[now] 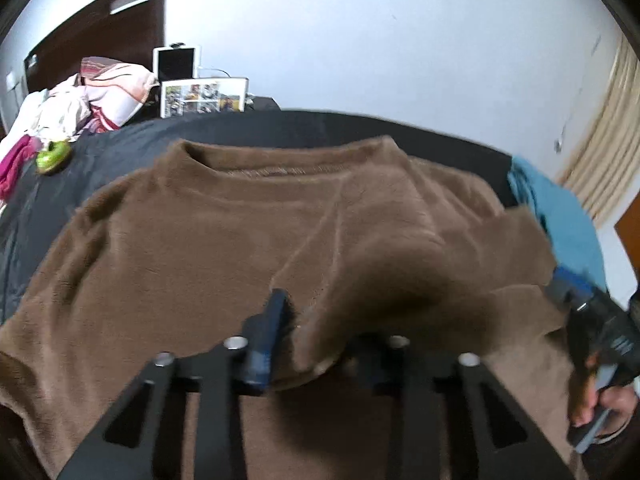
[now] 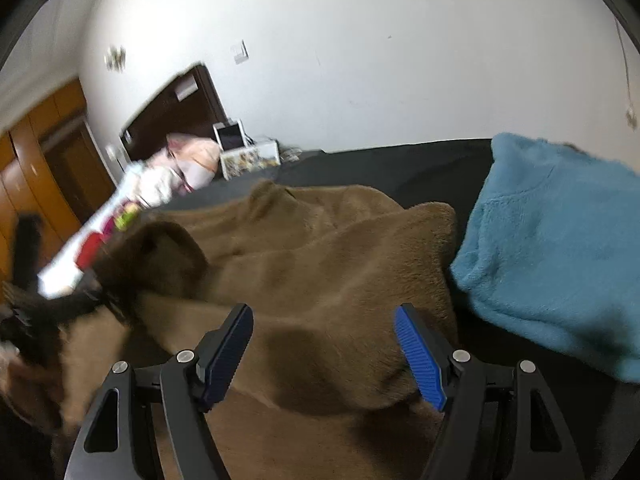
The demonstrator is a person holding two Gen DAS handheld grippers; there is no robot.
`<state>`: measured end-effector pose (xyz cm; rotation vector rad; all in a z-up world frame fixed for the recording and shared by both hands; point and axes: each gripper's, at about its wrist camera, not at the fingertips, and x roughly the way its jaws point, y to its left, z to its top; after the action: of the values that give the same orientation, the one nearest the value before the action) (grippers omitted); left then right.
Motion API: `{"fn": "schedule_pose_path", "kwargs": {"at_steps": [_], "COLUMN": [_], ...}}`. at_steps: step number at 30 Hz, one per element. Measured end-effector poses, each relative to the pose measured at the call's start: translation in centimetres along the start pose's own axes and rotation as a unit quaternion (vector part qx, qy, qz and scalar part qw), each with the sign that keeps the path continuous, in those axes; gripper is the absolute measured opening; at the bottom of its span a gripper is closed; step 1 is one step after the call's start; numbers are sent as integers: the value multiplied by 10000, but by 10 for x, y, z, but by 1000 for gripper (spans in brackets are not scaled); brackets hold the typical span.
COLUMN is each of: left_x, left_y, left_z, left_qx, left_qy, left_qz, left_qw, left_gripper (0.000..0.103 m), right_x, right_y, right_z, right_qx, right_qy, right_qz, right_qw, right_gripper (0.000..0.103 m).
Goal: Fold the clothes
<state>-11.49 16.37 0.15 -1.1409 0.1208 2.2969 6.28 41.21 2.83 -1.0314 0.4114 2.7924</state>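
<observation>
Left gripper [image 1: 316, 340] was clamped on the brown sweater [image 1: 240, 232], folding begun; right gripper [image 2: 324, 356] stood open, empty. Next: carry the fabric across.

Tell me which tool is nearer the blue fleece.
Right. The right tool hovers open over the brown sweater, just beside the blue fleece; the left tool pinches sweater fabric farther away.

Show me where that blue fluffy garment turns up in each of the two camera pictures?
Left wrist view: the blue fleece is a strip at the right edge, behind the brown sweater.
Right wrist view: blue fleece fills the right side, beside the brown sweater.
Shared landmark: the dark headboard.
</observation>
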Motion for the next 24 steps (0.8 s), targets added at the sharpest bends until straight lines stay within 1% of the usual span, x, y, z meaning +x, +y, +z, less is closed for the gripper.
{"fn": "schedule_pose_path", "kwargs": {"at_steps": [2, 7, 9, 12, 15, 17, 19, 21, 24], "left_x": [-16, -57, -62, -54, -39, -34, -36, -44, -57], "left_y": [7, 29, 40, 56, 73, 82, 88, 92, 96], "left_z": [3, 3, 2, -2, -9, -13, -16, -16, -15], "left_qx": [-32, -143, -263, -540, -864, -1039, -1147, -1155, -1123], "left_qy": [-108, -383, -366, -179, 54, 109, 78, -13, -153], "left_qz": [22, -36, -99, -199, -219, -191, -224, -217, -152], "left_qw": [9999, 9992, 9989, 9982, 9960, 9943, 9931, 9931, 9934], "left_gripper": [15, 15, 15, 15, 15, 15, 15, 15, 15], "right_x": [6, 19, 20, 20, 11, -1, -16, -33, -47], "right_y": [5, 13, 13, 14, 6, -4, -18, -35, -46], "right_z": [-3, -10, -11, -10, -6, 0, 7, 12, 17], "right_qx": [-217, -727, -780, -767, -505, -230, 122, 525, 765], "right_qy": [158, 444, 486, 487, 336, 133, -163, -488, -785], "right_qz": [-173, -675, -716, -707, -661, -707, -765, -832, -940], "right_qw": [9995, 9941, 9932, 9933, 9960, 9971, 9969, 9940, 9895], "right_gripper": [75, 75, 76, 76, 76, 76, 76, 76, 76]}}
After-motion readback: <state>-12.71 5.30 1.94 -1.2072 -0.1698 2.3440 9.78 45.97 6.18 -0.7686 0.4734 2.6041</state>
